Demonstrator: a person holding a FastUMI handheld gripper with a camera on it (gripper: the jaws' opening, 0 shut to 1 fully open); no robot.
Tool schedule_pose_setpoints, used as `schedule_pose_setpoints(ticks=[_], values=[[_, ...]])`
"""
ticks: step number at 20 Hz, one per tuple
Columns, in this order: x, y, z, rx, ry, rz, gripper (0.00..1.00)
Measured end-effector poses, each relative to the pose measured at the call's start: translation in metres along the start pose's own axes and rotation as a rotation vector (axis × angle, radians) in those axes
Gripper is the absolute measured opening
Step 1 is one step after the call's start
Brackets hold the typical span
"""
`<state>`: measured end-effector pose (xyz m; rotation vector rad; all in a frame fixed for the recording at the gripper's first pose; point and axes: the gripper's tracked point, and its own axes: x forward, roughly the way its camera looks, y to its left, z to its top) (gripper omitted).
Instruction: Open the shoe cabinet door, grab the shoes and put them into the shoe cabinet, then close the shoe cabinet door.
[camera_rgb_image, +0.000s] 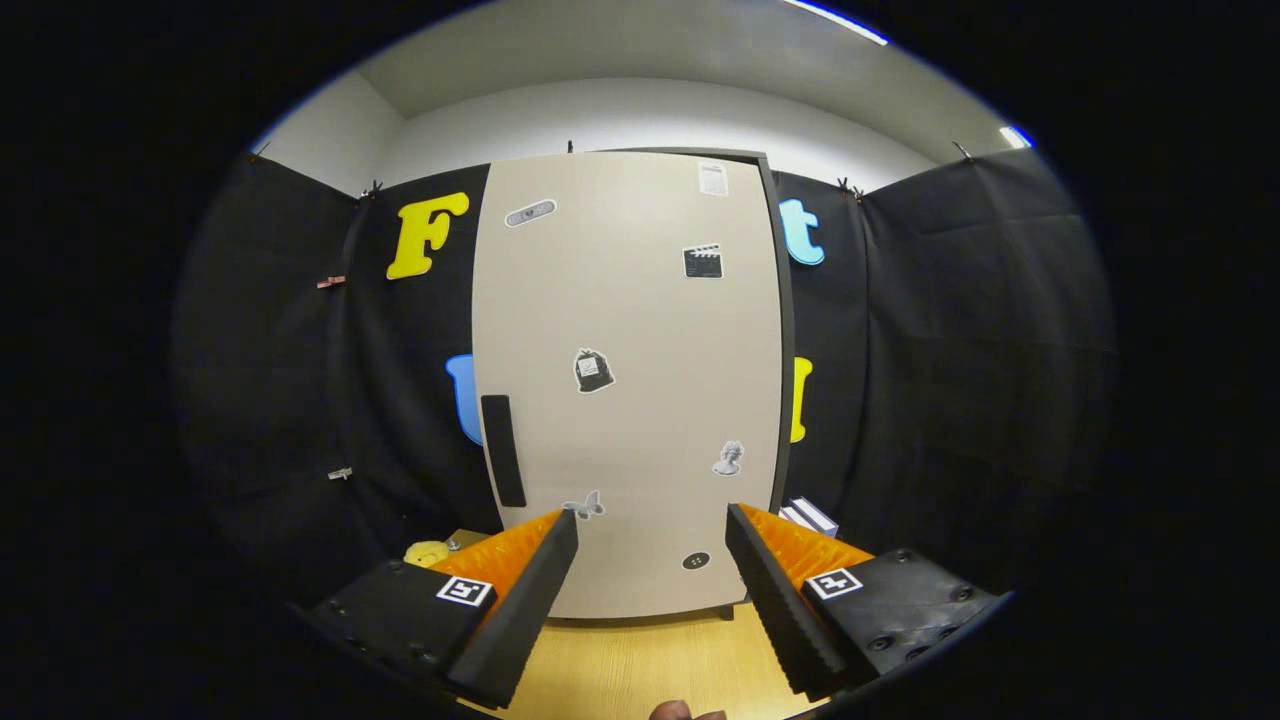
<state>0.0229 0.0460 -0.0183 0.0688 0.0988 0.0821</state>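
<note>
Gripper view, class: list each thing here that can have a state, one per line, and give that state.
Shoe cabinet door: shut, flat across the cabinet front.
Door handle: upright dark bar near the door's left edge, untouched.
Gripper: jaws open, holding nothing, door beyond them.
Yellow object: resting on the wooden surface, left of the cabinet.
White box: resting low, right of the cabinet.

Hand-held gripper (650, 530) level, fingers spread wide apart, holding nothing.

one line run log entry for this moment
phase: approach | gripper: open, nothing held | cabinet door: shut, beyond fingers | handle: ahead of left finger, untouched | shoes: not yet stowed
</note>
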Motion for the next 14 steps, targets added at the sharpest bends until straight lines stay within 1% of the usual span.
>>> schedule_pose_setpoints(ticks=[14], values=[[-0.015,-0.006,0.008,0.019,-0.021,0.007,0.98]])
